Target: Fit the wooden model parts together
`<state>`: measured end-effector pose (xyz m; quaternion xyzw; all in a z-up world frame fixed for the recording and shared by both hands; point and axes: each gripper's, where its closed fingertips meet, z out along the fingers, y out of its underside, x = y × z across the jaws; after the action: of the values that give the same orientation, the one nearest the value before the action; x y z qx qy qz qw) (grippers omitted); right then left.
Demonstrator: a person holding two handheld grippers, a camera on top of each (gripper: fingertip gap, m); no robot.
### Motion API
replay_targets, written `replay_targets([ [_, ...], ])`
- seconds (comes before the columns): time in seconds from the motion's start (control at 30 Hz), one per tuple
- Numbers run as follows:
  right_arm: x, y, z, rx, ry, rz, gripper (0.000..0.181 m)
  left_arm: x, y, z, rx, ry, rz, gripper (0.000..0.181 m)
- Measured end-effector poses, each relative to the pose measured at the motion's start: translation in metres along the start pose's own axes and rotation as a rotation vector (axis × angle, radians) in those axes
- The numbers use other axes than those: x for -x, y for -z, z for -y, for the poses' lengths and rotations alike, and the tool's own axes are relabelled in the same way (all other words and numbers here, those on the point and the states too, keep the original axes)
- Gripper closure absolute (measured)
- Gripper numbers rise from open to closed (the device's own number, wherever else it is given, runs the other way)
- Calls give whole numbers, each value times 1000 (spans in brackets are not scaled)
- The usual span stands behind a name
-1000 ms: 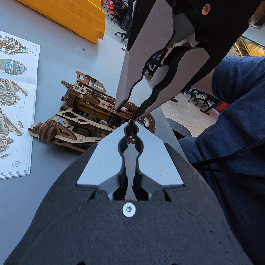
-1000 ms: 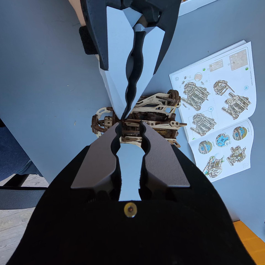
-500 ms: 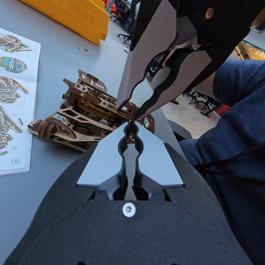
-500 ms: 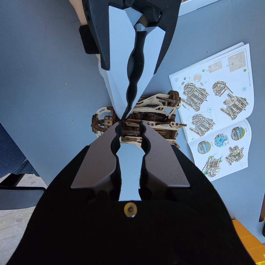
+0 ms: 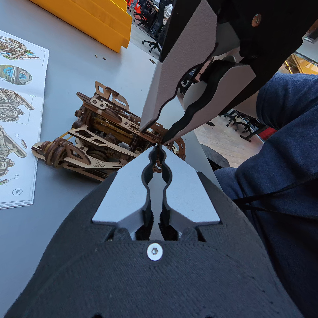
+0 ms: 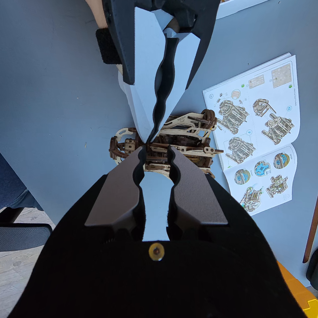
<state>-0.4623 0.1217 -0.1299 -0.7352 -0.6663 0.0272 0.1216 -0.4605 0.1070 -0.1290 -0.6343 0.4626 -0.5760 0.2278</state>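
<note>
Wooden model (image 5: 106, 137) near table edge (image 5: 197, 142)

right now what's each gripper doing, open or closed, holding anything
Left gripper: closed, tips pinched at the end of the wooden model; what they grip is too small to tell.
Right gripper: open, holding nothing, fingers straddling the model's top.

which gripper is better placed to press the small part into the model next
Left, probably. The left gripper is shut with its tips at the model's near end, seemingly pinching something small there. The right gripper is open, straddling the model.
</note>
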Motion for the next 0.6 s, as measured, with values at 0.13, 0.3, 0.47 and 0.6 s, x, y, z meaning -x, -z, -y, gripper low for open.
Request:
replay_targets([
  [0.13, 0, 0, 0, -14, -21, 11, 157, 0, 1, -1, 6, -10, -9, 180],
  [0.3, 0, 0, 1, -39, -30, 20, 157, 2, 2, -1, 13, -84, 29, 177],
  [0.47, 0, 0, 1, -32, -19, 2, 157, 2, 1, 0, 14, -177, 66, 177],
  [0.6, -1, 0, 1, -37, -26, 9, 157, 6, 2, 1, 9, -229, 117, 163],
])
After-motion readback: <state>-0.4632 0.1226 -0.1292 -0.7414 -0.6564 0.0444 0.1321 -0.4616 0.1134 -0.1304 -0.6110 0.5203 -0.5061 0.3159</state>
